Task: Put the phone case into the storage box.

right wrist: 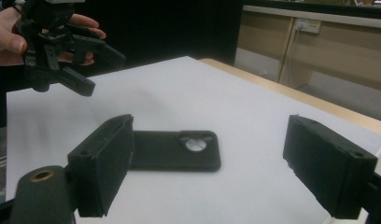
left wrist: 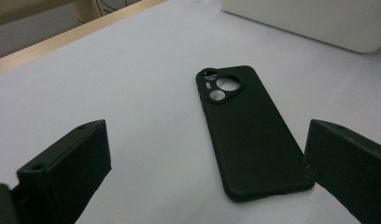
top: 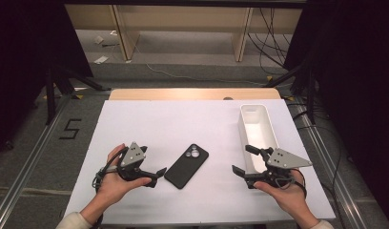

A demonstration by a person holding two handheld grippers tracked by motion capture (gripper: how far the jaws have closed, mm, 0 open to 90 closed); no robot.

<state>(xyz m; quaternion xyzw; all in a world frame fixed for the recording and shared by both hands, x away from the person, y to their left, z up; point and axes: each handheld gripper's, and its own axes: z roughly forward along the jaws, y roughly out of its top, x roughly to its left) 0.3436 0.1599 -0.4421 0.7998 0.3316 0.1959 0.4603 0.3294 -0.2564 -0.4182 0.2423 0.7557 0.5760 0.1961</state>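
A black phone [top: 185,167] lies camera side up on the white tabletop [top: 159,124], between my two grippers. My left gripper [top: 153,161] is held just left of it, jaws open and pointing at it, nothing between them. In the left gripper view the phone [left wrist: 247,135] lies flat ahead of the open left gripper [left wrist: 205,140], its near right corner by the right jaw. My right gripper [top: 242,160] is open, to the right of the phone. The right gripper view has the phone [right wrist: 174,151] lengthwise beyond the open right gripper [right wrist: 209,135], with the left gripper [right wrist: 102,74] farther off.
A long white tray [top: 266,124] stands at the right side of the table, just beyond the right gripper, and its wall [left wrist: 319,23] lies past the phone. A wooden edge [top: 192,94] runs along the table's far side. Cables and stand legs are on the floor beyond.
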